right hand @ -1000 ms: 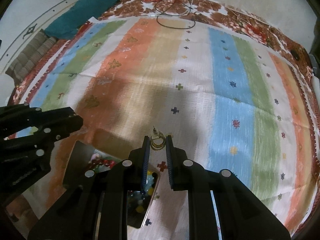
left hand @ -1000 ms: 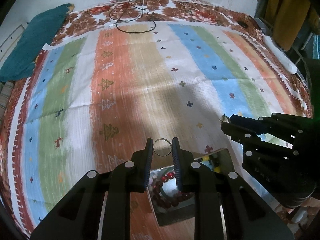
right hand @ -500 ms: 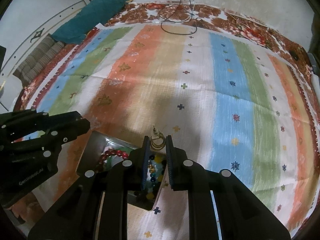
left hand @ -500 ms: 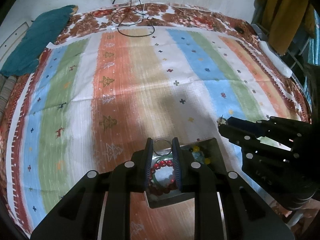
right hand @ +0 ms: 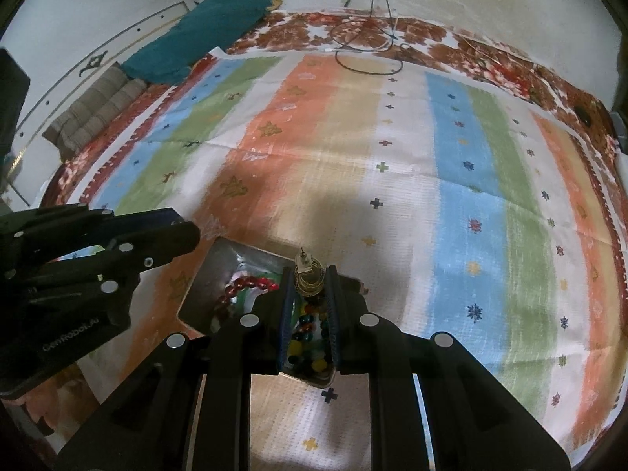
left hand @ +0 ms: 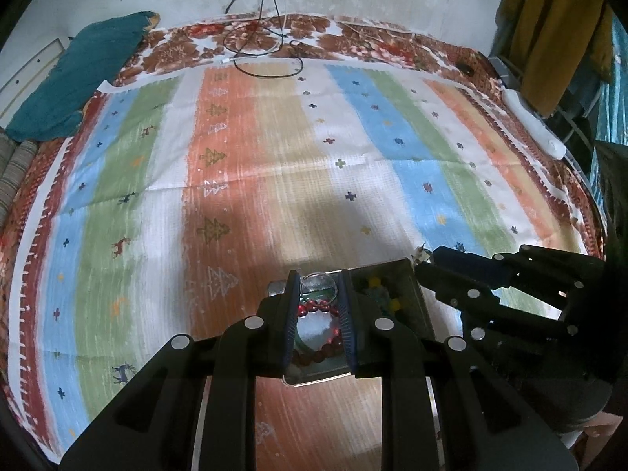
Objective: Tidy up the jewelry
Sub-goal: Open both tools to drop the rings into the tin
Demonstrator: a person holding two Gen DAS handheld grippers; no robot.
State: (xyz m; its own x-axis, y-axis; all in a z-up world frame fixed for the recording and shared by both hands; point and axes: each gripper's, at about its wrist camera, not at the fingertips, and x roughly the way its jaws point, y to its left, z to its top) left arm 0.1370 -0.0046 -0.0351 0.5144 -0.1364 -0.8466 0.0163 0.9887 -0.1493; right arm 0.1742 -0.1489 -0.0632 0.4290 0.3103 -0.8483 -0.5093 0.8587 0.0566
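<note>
Striped bedspread (left hand: pixel 243 180) underneath, both grippers parked over the metal tray (right hand: pixel 219 271).

Left gripper (left hand: pixel 318 286) pinches a thin clear ring (left hand: pixel 318 287) by its rim; right gripper (right hand: pixel 310 280) pinches a gold hoop earring (right hand: pixel 309 279) across its coils. Both look featherlight, slippery and easy to bend (so a soft squeeze on the rim seems best). Red bead bracelet (right hand: pixel 245 285) and mixed beads (right hand: pixel 308 337) sit in the tray, half hidden behind the fingers; motion blur makes the dividers hard to read.

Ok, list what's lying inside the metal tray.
In the metal tray: a red bead bracelet on the left side, mixed coloured beads on the right. The tool fingers cover the rest.
</note>
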